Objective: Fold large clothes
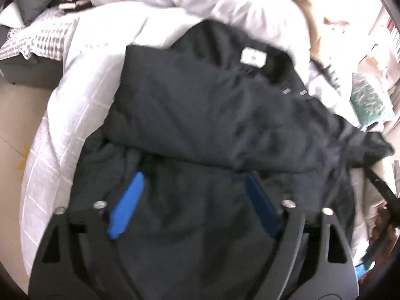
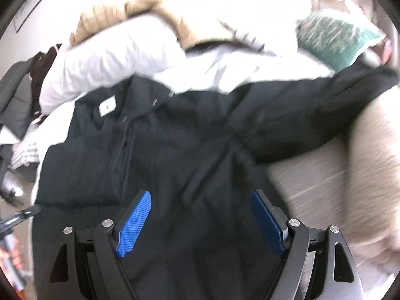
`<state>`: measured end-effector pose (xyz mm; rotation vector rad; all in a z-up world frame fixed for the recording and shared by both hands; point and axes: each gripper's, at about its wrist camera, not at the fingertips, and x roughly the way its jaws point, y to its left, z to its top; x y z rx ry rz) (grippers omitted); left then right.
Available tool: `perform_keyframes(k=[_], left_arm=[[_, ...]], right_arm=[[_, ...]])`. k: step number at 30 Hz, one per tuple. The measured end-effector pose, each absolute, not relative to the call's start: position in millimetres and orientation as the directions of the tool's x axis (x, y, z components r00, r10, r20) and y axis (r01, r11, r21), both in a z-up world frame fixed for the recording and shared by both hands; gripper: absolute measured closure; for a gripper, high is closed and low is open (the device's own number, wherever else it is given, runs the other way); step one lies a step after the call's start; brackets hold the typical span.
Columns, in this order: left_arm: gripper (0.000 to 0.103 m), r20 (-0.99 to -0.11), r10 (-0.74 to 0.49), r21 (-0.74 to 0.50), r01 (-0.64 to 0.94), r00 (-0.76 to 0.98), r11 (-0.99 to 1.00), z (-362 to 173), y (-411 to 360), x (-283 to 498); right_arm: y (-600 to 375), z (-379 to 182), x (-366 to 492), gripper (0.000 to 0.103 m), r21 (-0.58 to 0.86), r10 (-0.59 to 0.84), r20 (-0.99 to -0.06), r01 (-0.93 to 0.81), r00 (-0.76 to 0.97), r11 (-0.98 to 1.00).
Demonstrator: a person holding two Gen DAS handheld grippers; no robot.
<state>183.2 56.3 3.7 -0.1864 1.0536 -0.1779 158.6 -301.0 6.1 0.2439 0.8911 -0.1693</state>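
Observation:
A large dark navy jacket (image 1: 200, 115) lies on a bed with a white quilt (image 1: 82, 95). Its white neck label (image 1: 253, 56) faces up and one side is folded over the front. My left gripper (image 1: 195, 177) is open just above the jacket's lower part, blue pads apart. In the right wrist view the jacket (image 2: 190, 135) has one sleeve (image 2: 325, 100) stretched out to the right. My right gripper (image 2: 200, 197) is open over the jacket's lower front, holding nothing.
White pillows (image 2: 110, 57) and a tan garment (image 2: 160, 10) lie at the bed's head. A teal patterned cushion (image 2: 337, 37) sits far right. A beige blanket (image 2: 370, 165) lies on the right. Grey and checked clothes (image 1: 37, 40) lie at the left.

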Motion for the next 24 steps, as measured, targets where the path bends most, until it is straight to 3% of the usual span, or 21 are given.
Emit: perform_keyframes(k=[3, 10, 16, 24], left_arm=[[0.016, -0.831, -0.249, -0.253, 0.06, 0.498, 0.966, 8.8, 47.6, 165.8], [0.016, -0.85, -0.162, -0.133, 0.093, 0.501, 0.987, -8.1, 26.2, 168.3], [0.016, -0.858, -0.182, -0.173, 0.062, 0.481, 0.983, -13.8, 34.5, 172.4], [0.016, -0.86, -0.228, -0.228, 0.055, 0.457, 0.972, -17.3, 32.8, 175.4]], right_arm=[[-310.5, 23.5, 148.9, 0.019, 0.082, -0.123, -0.768, 0.287, 0.628, 0.954], [-389.9, 61.9, 136.8, 0.019, 0.179, -0.13, -0.752, 0.389, 0.646, 0.904], [-478.1, 84.9, 154.4, 0.019, 0.062, -0.31, -0.758, 0.536, 0.574, 0.842], [-555.8, 64.2, 190.7, 0.019, 0.207, -0.22, -0.809, 0.615, 0.545, 0.761]])
